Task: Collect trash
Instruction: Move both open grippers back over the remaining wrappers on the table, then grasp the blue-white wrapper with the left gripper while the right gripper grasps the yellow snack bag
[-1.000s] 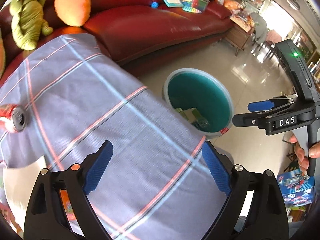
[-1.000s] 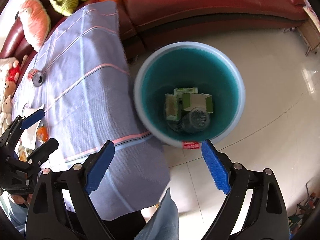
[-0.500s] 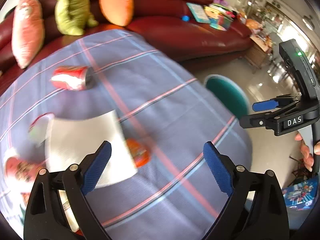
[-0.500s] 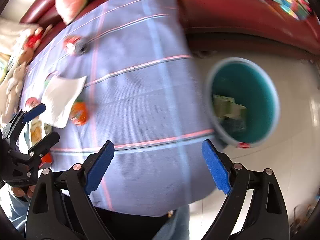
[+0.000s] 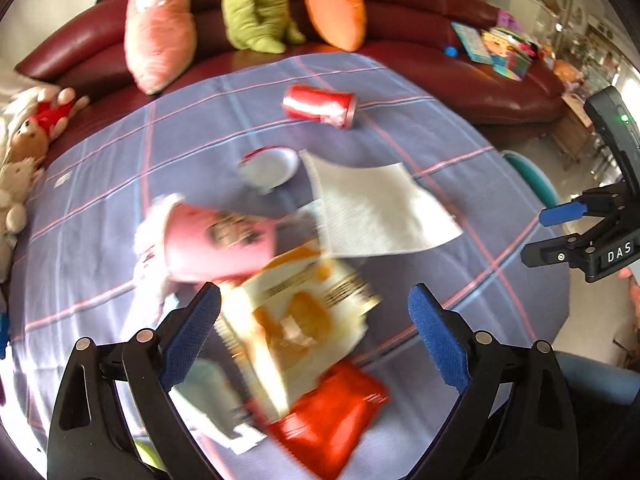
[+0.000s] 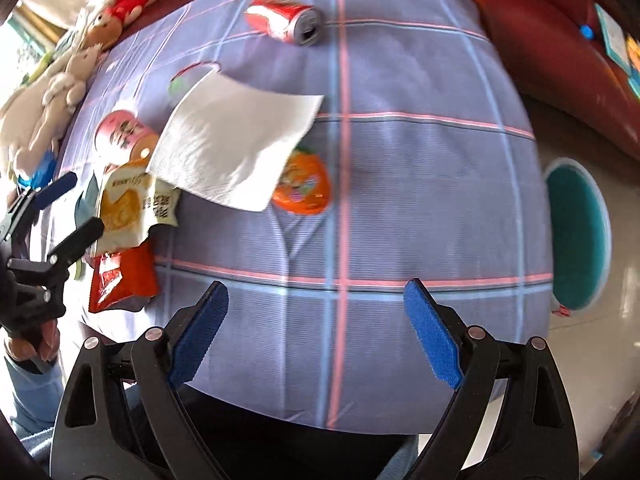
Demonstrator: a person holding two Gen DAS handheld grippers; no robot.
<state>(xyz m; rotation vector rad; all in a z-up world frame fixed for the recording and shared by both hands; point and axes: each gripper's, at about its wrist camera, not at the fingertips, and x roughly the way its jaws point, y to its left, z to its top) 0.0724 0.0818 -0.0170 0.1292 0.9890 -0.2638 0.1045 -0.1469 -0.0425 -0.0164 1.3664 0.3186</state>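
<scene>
Trash lies on a round table with a plaid cloth (image 6: 400, 200). My left gripper (image 5: 314, 338) is open above a yellow snack bag (image 5: 296, 316) that lies over a red wrapper (image 5: 328, 424). A pink cup (image 5: 212, 244), a white napkin (image 5: 376, 208), a white lid (image 5: 270, 166) and a red can (image 5: 320, 105) lie beyond. My right gripper (image 6: 316, 340) is open and empty over the table's near edge; an orange packet (image 6: 302, 184) lies ahead of it, half under the napkin (image 6: 232, 144). The can (image 6: 286, 20) lies far back. The teal bin (image 6: 578, 236) stands on the floor at right.
A dark red sofa (image 5: 420, 56) with plush toys (image 5: 256, 4) runs behind the table. More stuffed animals (image 6: 60, 84) sit at the table's left. Books (image 5: 496, 48) lie on the sofa's right end. The right gripper shows in the left wrist view (image 5: 560, 232).
Both grippers have swung away from the bin to the left over the table. The left one now hovers over the snack bag and wrappers. Both stay open and empty.
</scene>
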